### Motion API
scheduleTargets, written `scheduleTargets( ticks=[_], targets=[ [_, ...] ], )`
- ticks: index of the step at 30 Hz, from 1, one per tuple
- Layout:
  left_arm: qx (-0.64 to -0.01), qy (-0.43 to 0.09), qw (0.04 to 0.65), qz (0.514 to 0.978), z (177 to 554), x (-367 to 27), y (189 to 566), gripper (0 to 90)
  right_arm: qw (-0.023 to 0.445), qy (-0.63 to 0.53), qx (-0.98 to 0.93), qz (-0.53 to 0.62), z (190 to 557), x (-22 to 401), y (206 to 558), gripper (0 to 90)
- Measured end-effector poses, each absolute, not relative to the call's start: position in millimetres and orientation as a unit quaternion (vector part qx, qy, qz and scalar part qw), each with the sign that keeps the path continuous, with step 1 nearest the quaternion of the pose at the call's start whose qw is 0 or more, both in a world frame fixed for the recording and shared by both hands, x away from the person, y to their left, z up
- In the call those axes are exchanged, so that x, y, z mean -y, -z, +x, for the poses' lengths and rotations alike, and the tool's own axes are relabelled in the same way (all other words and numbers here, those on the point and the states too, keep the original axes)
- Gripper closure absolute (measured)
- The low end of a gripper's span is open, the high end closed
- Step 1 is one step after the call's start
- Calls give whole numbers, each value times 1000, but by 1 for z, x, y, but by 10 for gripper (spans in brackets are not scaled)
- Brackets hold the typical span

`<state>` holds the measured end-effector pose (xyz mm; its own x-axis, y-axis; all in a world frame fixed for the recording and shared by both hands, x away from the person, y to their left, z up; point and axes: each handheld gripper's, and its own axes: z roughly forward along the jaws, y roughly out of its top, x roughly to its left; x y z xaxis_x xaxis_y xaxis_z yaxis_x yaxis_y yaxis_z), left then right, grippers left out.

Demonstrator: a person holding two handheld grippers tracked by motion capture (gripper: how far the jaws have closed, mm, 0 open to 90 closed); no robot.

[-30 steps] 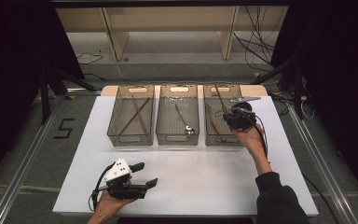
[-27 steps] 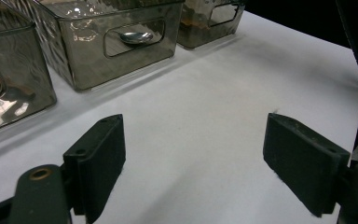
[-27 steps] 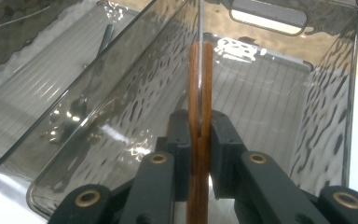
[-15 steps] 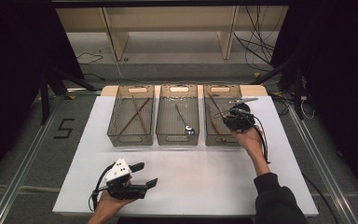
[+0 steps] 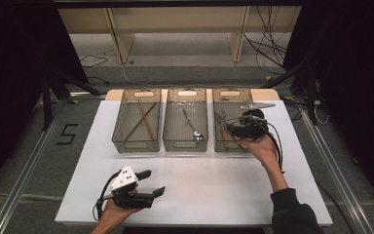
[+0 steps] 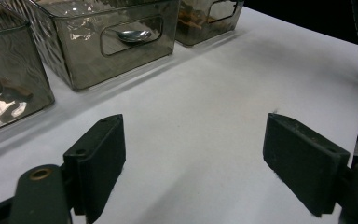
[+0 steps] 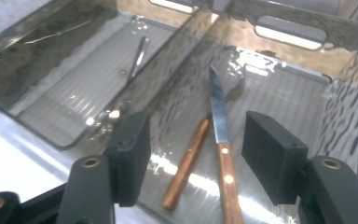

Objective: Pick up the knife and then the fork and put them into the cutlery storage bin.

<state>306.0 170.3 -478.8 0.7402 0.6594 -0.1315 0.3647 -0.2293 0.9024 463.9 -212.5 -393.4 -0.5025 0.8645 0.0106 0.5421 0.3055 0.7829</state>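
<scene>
1. Right gripper [image 5: 233, 127] held over the right bin [image 5: 222, 144], jaws spread wide and holding nothing, aimed down into the bin.
2. Knife [image 7: 221, 140] lying flat on the ribbed floor of that bin, blade pointing toward the far handle cutout, wooden handle with two rivets nearest the jaws. Brown wooden stick [image 7: 186, 163] just beside it, on the left in the right gripper view; contact between the two not clear.
3. Judged handling: knife light and stiff; steel blade smooth, thin and likely slippery, edge a hazard to the pads. Best hold judged across the wooden handle near the rivets, with care not to catch the stick as well.
4. Left gripper [image 5: 148, 184] low over the near part of the desk [image 5: 214, 185], jaws released wide, nothing between them.
5. Middle bin [image 5: 185, 141] containing a spoon [image 5: 195, 130]; left bin [image 5: 136, 144] containing thin brown sticks.
6. Desk white, smooth, bare in front of the bins. Bin walls clear, rippled, reflective.
7. Room dark at both sides; wooden shelving and loose cables on the floor beyond the desk.
</scene>
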Motion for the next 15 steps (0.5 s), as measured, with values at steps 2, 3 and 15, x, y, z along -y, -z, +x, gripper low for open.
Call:
scheduleTargets(
  ticks=[2,3,15],
  targets=[
    [-332,-140,524,772,306,-170,479,211,206,-389,-781,442,458,210,394,400],
    [-329,-141,522,774,306,-170,479,211,201,-395,-782,438,455,209,395,397],
    [-321,-143,519,779,304,-166,480,214,190,-424,-798,384,410,199,414,371]
  ],
)
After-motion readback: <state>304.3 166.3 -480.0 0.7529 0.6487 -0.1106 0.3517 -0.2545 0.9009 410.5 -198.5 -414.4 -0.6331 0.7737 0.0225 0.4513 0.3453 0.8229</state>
